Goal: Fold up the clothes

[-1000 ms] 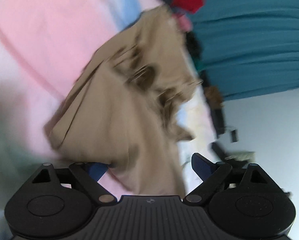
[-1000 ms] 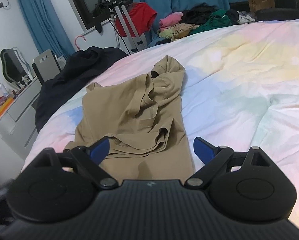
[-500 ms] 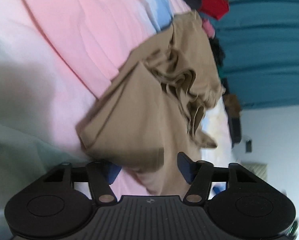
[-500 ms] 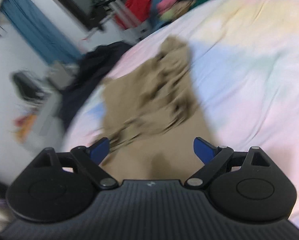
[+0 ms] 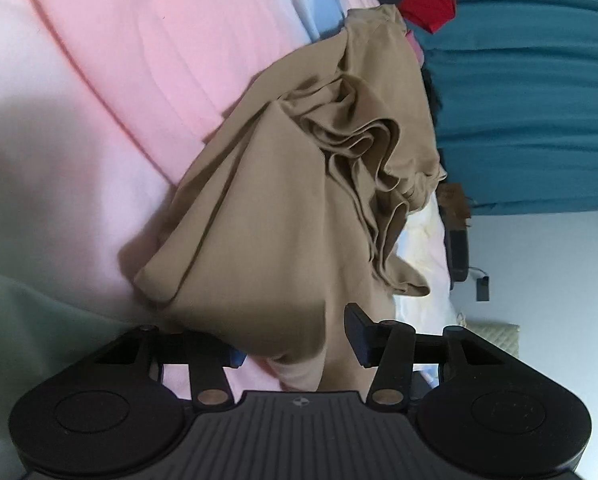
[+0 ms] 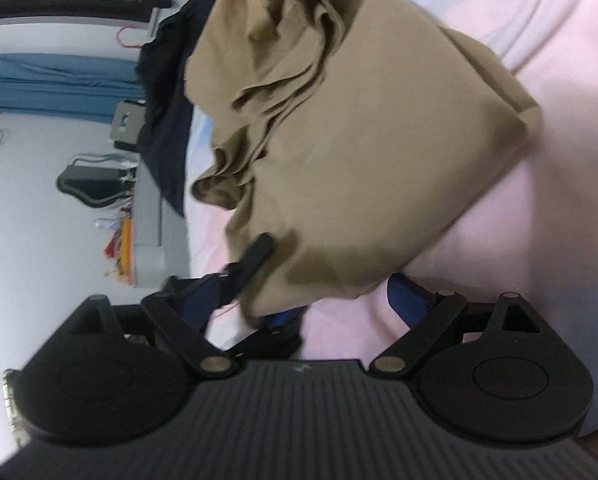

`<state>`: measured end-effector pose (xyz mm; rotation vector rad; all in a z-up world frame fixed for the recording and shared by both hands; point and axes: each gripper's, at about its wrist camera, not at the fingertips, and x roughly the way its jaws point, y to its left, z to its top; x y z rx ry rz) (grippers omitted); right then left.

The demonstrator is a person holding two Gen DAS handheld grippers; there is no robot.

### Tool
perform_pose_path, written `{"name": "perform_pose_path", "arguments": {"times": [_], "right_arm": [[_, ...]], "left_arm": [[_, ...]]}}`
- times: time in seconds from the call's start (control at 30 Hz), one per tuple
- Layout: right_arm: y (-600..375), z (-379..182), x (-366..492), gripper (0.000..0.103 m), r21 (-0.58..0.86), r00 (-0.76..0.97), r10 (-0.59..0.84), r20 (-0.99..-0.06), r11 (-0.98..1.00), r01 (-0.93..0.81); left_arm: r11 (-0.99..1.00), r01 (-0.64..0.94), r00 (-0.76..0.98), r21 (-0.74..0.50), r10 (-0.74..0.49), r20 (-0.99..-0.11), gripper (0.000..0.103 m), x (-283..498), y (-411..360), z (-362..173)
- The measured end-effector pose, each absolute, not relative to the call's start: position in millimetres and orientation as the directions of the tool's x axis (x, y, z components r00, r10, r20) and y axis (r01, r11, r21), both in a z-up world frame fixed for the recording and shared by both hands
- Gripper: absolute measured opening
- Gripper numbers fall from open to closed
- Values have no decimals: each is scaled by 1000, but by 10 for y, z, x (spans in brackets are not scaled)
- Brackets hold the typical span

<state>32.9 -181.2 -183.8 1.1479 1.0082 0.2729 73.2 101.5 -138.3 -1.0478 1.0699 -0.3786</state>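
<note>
A tan garment [image 5: 291, 200] lies crumpled on the pastel bedspread [image 5: 119, 60], with bunched folds on its far side. My left gripper [image 5: 295, 344] is partly closed around the garment's near edge. Cloth covers its left finger, and a clear gap remains beside the right fingertip [image 5: 359, 332]. In the right wrist view the same garment [image 6: 359, 140] fills the middle, and the left gripper [image 6: 271, 286] reaches in at its hem, one black finger on top of the cloth. My right gripper [image 6: 301, 304] stands wide open at that same hem, gripping nothing.
Dark clothing [image 6: 163, 112] hangs over the bed's side. A grey desk [image 6: 147, 220] and a chair [image 6: 91, 180] stand beyond it. Teal curtains [image 5: 519, 100] and a red garment [image 5: 431, 4] are at the far end of the room.
Both cameras have rolled about a quarter turn and dropped to the garment's near hem. The left gripper's fingers have narrowed around the cloth. The right gripper stays wide open.
</note>
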Motion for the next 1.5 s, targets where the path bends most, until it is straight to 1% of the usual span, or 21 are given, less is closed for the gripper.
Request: {"name": "perform_pose_path", "arguments": {"times": [0.07,0.1,0.2,0.33,0.43,0.53,0.63,0.8,0.83,0.87,0.93,0.97,1.17,1.2,1.23,1.27,1.3,1.33,1.37,1.47,1.5], "right_arm": [[-1840,-1858,339,92,859,574,641,-510,409,307],[-1854,-1861,339,92,863,586,635,-504,400,309],[-1903,-1877,339,93,873,616,619,-487,373,315],[-1933,-1926,339,95,896,633,635,-444,325,302],[-1884,-1985,354,94,916,613,682,-400,275,292],[-1880,-2008,350,93,917,611,685,-397,263,300],[-1983,-2021,324,92,918,667,634,-392,227,324],[-2241,-1966,245,92,914,782,473,-405,204,350],[-2261,-1960,241,90,909,783,461,-418,215,358],[-2280,-1953,237,78,903,784,448,-430,226,366],[-2320,-1939,230,67,890,784,422,-454,247,383],[-2322,-1935,217,64,885,783,414,-464,255,389],[-2329,-1912,151,63,861,785,361,-503,294,416],[-2347,-1921,150,61,861,787,358,-502,295,415],[-2352,-1925,152,45,857,785,355,-507,302,417],[-2349,-1919,158,33,845,778,345,-524,324,425],[-2341,-1915,160,30,835,774,337,-537,344,430],[-2333,-1913,160,25,828,770,332,-544,359,431],[-2322,-1910,169,19,823,768,328,-550,371,430],[-2307,-1891,210,15,815,769,319,-554,399,421],[-2311,-1877,217,14,814,773,315,-551,405,416]], "left_arm": [[518,-193,496,-833,-681,-539,34,732,1000,-1329],[524,-179,507,-833,-676,-535,23,723,994,-1299],[530,-132,537,-837,-672,-510,17,684,979,-1199],[539,-68,575,-840,-667,-474,14,632,959,-1067],[497,-8,618,-868,-680,-395,12,553,997,-929],[462,30,646,-886,-686,-336,12,467,1046,-814],[449,37,652,-893,-688,-319,12,427,1060,-785],[419,-6,647,-908,-690,-323,12,301,1239,-801],[412,-13,646,-911,-692,-322,12,301,1264,-825],[410,-19,646,-912,-691,-324,12,310,1279,-849],[409,-31,646,-912,-688,-331,12,328,1318,-898],[409,-37,646,-912,-686,-334,13,338,1338,-923],[412,-105,633,-905,-674,-381,13,418,1381,-1066],[411,-119,630,-904,-673,-388,15,436,1388,-1093],[412,-131,626,-902,-670,-398,18,447,1393,-1119],[416,-143,623,-898,-667,-408,20,456,1398,-1144],[419,-159,614,-894,-667,-422,33,478,1397,-1174],[423,-178,601,-889,-668,-438,53,507,1393,-1205],[424,-193,593,-885,-668,-449,58,527,1390,-1231],[428,-209,587,-879,-664,-463,56,598,1369,-1285],[433,-204,593,-878,-659,-463,48,612,1367,-1280]]}}
